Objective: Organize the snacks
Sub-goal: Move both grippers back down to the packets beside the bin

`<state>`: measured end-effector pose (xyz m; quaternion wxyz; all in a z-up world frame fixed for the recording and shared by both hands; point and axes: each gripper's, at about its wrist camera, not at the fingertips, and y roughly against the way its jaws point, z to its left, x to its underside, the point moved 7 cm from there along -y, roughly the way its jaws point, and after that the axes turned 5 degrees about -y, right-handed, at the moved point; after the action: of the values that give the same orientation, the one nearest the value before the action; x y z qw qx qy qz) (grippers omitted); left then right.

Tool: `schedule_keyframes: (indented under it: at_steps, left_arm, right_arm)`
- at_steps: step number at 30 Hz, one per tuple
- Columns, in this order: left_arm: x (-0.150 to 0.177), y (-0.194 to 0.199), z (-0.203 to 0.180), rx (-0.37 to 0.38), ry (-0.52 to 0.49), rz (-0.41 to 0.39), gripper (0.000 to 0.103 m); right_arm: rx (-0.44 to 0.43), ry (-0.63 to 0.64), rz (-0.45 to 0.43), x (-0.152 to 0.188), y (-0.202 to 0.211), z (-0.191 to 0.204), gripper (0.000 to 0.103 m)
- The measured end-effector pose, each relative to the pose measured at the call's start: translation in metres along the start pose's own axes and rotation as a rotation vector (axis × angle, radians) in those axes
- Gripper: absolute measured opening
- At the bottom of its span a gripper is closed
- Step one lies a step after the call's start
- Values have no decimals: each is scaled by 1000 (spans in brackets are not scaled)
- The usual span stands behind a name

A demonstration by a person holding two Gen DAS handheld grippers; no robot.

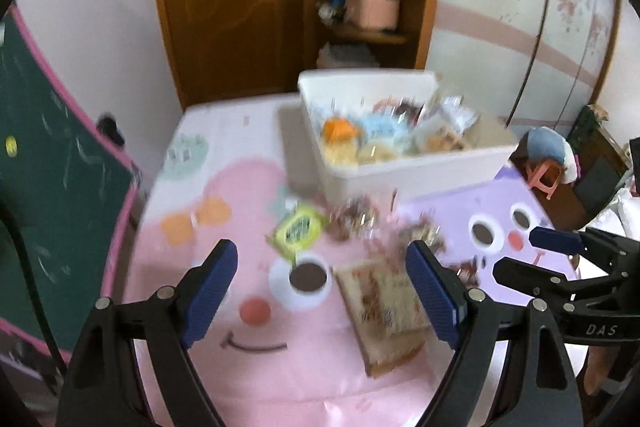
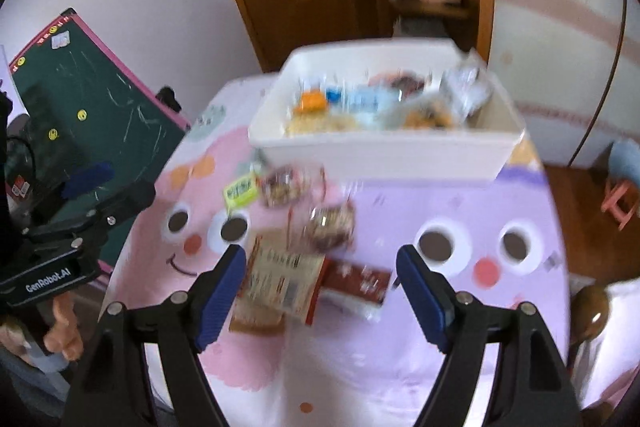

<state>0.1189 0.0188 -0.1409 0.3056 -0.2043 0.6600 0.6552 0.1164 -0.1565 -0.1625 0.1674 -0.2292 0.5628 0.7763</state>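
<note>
Both grippers hang over the cartoon-face tablecloth (image 2: 400, 347) with nothing between their pads: the left gripper (image 1: 322, 287) and the right gripper (image 2: 322, 287) each have fingers spread wide. Loose snack packets lie in front of the white bin (image 2: 384, 155) — a yellow-green packet (image 1: 297, 231), crinkly clear bags (image 2: 330, 225), a flat tan packet (image 2: 280, 281) and a dark red one (image 2: 356, 281). They look light, soft and slippery — probably best pinched across a sealed edge, gently.
</note>
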Motion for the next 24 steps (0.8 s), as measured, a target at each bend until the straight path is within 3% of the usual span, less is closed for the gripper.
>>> schedule_keyframes:
  at_steps: [3, 5, 7, 17, 21, 23, 24]
  left_arm:
    - [26, -22, 4, -13, 24, 53, 85]
    - [41, -34, 6, -15, 39, 88, 85]
    - [53, -46, 7, -13, 54, 118, 85]
    - [77, -68, 2, 17, 67, 185, 85]
    - [76, -71, 0, 25, 65, 188, 85]
    - [75, -73, 0, 26, 64, 190, 85]
    - [75, -74, -1, 25, 63, 193, 85]
  right_arm:
    - [-25, -33, 59, 18, -21, -4, 72]
    - [-39, -50, 96, 29, -33, -5, 55]
    - [-56, -72, 131, 38, -44, -7, 48]
    - [-210, -187, 240, 55, -85, -3, 48]
    - [-253, -205, 222, 48, -91, 0, 46]
    - [-269, -184, 203, 43, -91, 4, 24]
    - [-278, -166, 173, 40, -86, 7, 20]
